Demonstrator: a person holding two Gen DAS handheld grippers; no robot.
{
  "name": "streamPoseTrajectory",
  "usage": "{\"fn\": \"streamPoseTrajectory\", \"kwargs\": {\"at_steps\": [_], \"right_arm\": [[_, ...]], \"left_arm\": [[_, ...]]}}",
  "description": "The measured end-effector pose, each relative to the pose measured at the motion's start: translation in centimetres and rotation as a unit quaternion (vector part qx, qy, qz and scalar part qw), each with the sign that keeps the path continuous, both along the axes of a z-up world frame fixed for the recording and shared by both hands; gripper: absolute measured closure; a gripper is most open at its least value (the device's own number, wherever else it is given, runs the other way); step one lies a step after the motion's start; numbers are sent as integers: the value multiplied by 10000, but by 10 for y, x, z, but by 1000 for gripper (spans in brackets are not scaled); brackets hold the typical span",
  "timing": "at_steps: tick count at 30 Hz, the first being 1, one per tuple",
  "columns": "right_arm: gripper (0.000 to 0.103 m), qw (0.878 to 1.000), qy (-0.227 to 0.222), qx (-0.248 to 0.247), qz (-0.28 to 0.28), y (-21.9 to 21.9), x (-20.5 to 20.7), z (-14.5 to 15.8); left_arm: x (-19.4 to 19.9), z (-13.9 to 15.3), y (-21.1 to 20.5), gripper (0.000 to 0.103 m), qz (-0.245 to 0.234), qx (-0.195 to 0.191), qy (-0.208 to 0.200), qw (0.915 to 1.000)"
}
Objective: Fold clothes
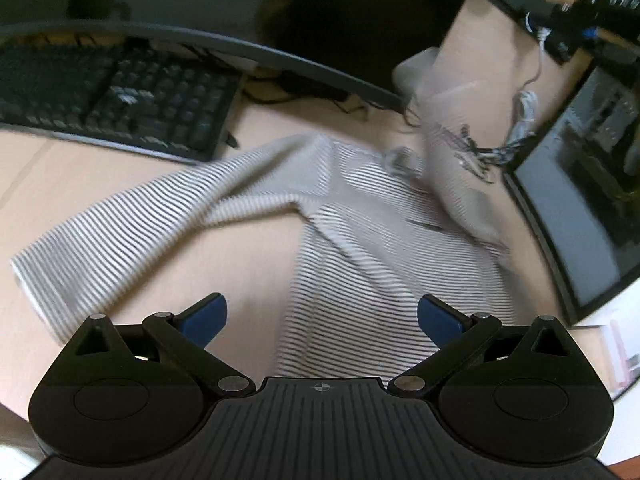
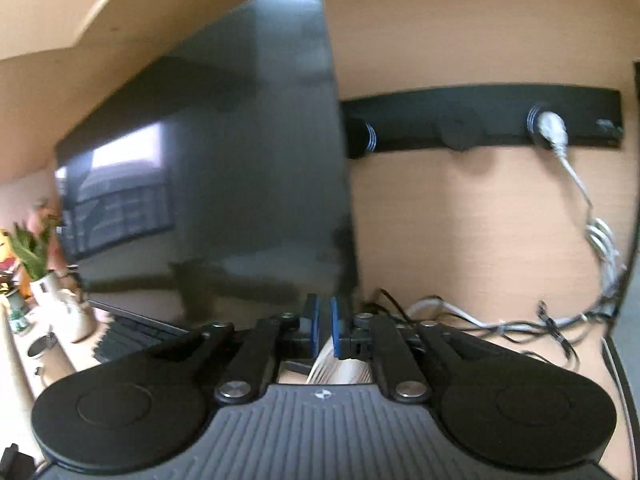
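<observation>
At frame centre of the left view, the striped shirt [image 1: 360, 232] lies unfolded on the desk [image 1: 80, 184], left gripper [image 1: 322, 320] spread above it, right gripper [image 2: 324, 330] pinching shirt cloth; folding barely begun.

striped shirt [image 1: 360, 248] | rumpled on desk | sleeve spread left

Shirt [image 1: 360, 248] on desk [image 1: 80, 184], before keyboard [image 1: 112, 100]

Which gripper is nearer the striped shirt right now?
Right. The right gripper is shut on the striped shirt, fabric pinched between its fingers. The left gripper hangs open above it, not touching.
</observation>
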State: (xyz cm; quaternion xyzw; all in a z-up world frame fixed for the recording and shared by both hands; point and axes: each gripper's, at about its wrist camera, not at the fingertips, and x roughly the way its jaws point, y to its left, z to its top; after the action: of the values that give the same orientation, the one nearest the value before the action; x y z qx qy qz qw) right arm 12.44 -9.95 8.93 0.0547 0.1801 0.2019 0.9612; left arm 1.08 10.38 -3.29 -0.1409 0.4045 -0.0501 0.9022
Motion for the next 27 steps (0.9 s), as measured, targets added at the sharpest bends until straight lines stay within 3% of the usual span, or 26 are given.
{"fn": "streamPoseTrajectory", "kwargs": {"at_steps": [2,5,10,16,18,19,21,22,23,27], "right_arm": [[74,10000,-67,56,9,-7,-1,0],[63,9999,33,128,-73,-23,-12,-10],[56,9975,621,106,-332,-46,-42,-49],[54,9899,1294,301,-497,-61,-69,-88],[54,9891,1402,246,-369,-56,-74,-93],[53,9898,1393,154,-269,-51,-77,-95],[51,9911,1326,-55,-68,-41,-85,-97],[49,9917,1275,-144,15,-35,-86,-96],[48,9922,1229,-206,90,-31,-88,-96],[48,9935,1098,-237,196,-29,-94,-89]], "left_arm": [[-1,-1,6,0,86,517,-143,9985],[-7,-3,20,0,150,1366,-298,9901],[-22,-8,40,0,-204,2684,-365,9624],[-24,-21,46,1,-778,3439,-188,9356],[-21,-28,47,11,-924,3605,-30,9282],[-18,-34,48,29,-923,3663,130,9258],[-15,-33,55,50,-840,3511,183,9324],[-14,-31,59,72,-787,3398,174,9370],[-13,-29,63,80,-734,3286,165,9415],[-7,-4,71,88,-608,2741,-93,9597]]}}
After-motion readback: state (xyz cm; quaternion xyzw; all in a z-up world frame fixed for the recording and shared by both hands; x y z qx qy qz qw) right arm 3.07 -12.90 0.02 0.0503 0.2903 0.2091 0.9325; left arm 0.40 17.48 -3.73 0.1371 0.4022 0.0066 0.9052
